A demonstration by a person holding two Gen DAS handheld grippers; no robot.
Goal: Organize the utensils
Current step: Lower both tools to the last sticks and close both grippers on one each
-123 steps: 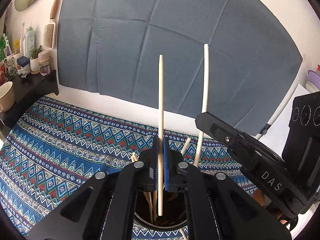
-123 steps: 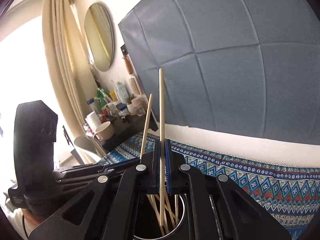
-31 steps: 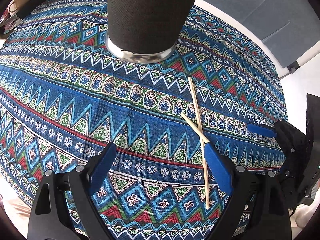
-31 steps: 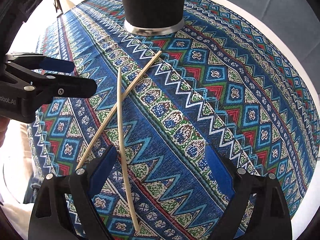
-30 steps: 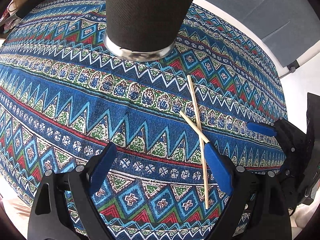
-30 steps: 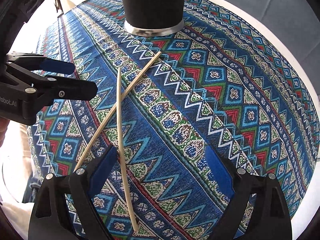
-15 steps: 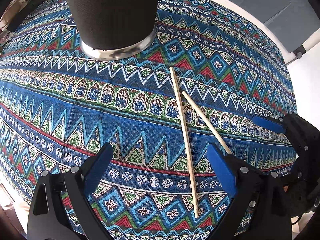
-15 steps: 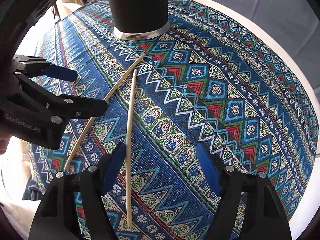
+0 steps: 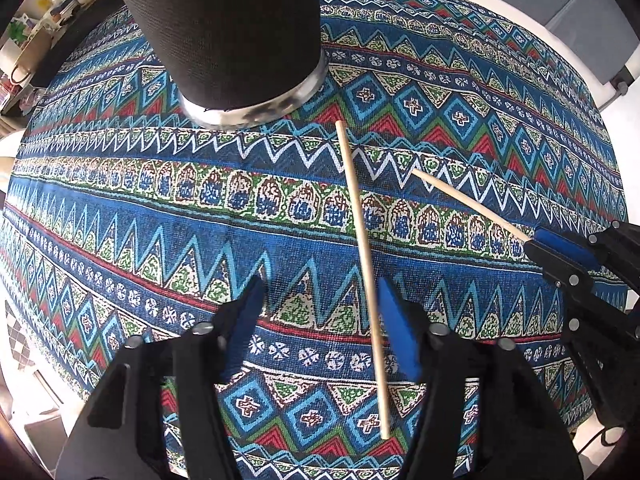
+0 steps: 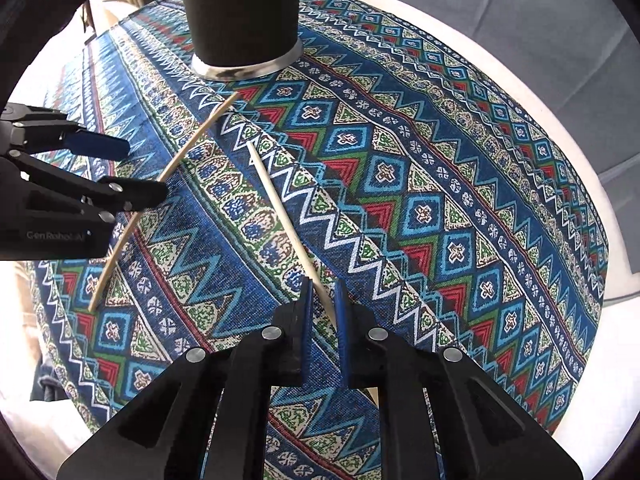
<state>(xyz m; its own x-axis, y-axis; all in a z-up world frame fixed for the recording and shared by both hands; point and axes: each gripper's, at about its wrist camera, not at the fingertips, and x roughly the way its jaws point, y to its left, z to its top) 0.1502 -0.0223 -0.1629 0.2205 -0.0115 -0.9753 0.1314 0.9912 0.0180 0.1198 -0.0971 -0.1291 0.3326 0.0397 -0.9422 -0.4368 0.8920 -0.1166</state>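
Two wooden chopsticks lie on the patterned blue cloth in front of a black holder (image 9: 224, 36) with a silver base, also seen in the right wrist view (image 10: 244, 12). My left gripper (image 9: 320, 304) is partly open, low over the cloth, with one chopstick (image 9: 362, 256) lying between its blue pads, against the right pad. My right gripper (image 10: 322, 300) is nearly closed around the near end of the other chopstick (image 10: 282, 216), with a small gap still showing. The left gripper (image 10: 116, 168) also shows at the left of the right wrist view, straddling its chopstick (image 10: 176, 168).
The patterned cloth (image 9: 120, 240) covers a round white table (image 10: 560, 128). A dark shelf with cups and bottles (image 9: 48, 28) stands at the far left. A grey-blue fabric panel (image 10: 480, 8) hangs behind the table.
Both grippers have dropped closer to the cloth and narrowed. The left one now straddles one chopstick; the right one has closed almost fully around the other. The chopsticks no longer cross.
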